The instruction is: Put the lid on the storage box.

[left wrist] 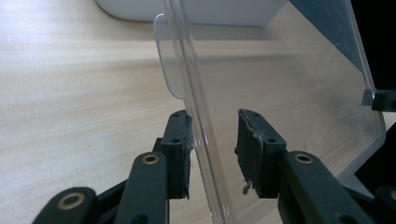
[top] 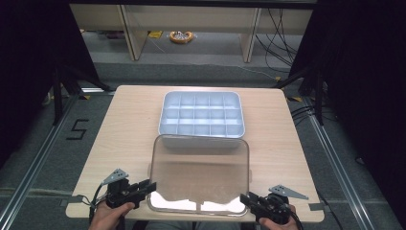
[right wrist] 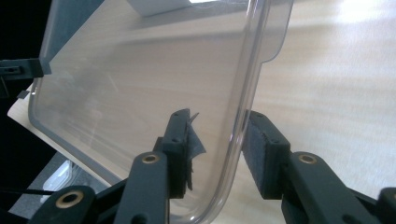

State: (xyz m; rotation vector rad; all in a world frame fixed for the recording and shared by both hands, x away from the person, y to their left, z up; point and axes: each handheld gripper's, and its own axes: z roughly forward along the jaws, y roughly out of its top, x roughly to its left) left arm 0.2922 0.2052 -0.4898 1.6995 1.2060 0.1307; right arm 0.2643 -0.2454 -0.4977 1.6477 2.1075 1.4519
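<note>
The left gripper (top: 149, 186) and the right gripper (top: 244, 198) each stand with jaws apart around a near corner edge of the transparent lid (top: 198, 175); whether they press it I cannot tell. The lid is clear, rounded, tilted, near the white compartment tray (top: 201, 113) on the wooden table (top: 129, 124).
</note>
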